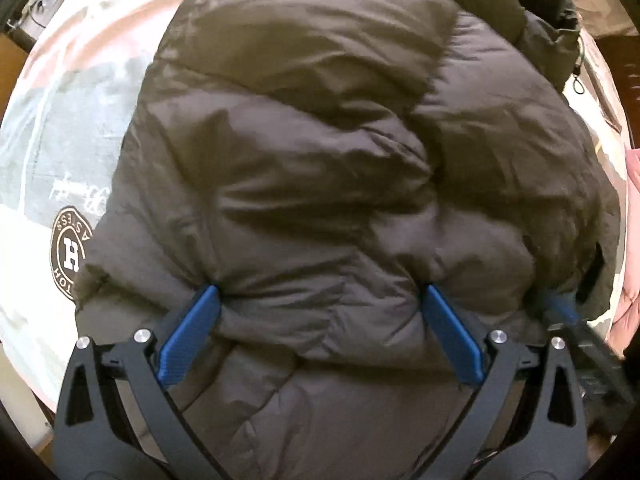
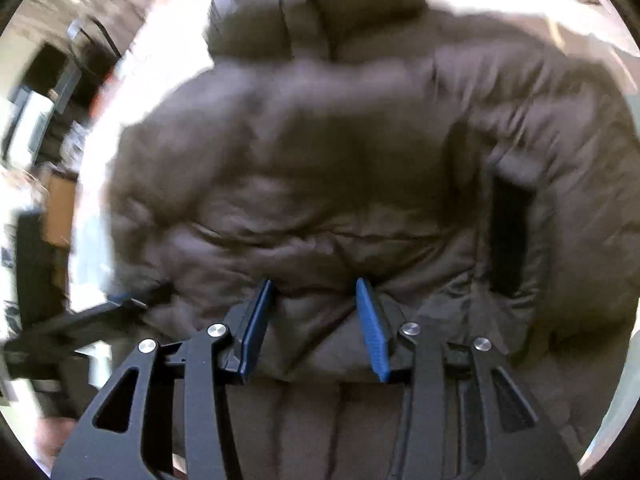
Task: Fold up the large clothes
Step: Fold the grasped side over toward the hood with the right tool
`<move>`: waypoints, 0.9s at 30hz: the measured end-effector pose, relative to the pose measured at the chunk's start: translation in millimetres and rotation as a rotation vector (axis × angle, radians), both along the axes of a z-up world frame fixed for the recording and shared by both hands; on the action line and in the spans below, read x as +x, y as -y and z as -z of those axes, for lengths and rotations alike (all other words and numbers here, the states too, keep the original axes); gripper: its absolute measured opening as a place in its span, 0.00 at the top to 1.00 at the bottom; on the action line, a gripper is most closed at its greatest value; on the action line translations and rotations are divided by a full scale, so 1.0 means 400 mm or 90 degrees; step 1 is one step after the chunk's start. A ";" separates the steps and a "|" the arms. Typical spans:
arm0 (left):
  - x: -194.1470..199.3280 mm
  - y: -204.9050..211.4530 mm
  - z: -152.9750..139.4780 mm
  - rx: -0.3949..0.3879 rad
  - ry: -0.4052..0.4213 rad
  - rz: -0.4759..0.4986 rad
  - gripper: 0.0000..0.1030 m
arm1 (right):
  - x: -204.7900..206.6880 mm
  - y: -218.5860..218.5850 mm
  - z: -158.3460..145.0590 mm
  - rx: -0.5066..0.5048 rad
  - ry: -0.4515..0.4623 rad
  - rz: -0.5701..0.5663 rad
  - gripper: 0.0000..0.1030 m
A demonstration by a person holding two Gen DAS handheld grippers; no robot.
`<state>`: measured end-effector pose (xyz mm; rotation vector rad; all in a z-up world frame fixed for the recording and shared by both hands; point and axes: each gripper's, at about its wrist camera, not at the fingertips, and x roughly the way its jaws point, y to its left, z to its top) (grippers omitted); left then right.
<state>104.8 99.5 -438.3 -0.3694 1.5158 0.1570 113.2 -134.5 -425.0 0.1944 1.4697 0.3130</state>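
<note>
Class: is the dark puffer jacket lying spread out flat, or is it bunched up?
Bunched up. The puffer jacket mounds in thick creased rolls, pressed between the left gripper fingers and the right gripper fingers.

the right gripper (image 2: pixel 316 292) pinches a fold of the dark puffer jacket (image 2: pixel 340 168) between blue fingers (image 2: pixel 372 328); view blurred

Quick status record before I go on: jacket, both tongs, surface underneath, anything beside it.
garment: dark puffer jacket, bunched, hood at far end
left tongs: wide apart, fingers pressed into the near edge of the jacket
right tongs: narrower gap, a fold of jacket between the fingers; view blurred
pocket: dark slit on the jacket, right of the right tongs
surface: pale printed sheet with a round logo
beside: pink fabric at right edge
</note>
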 end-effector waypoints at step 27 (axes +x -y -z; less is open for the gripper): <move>-0.401 -0.279 0.065 -0.108 -0.058 -0.256 0.02 | 0.256 -0.646 0.033 -0.034 0.069 -0.265 0.60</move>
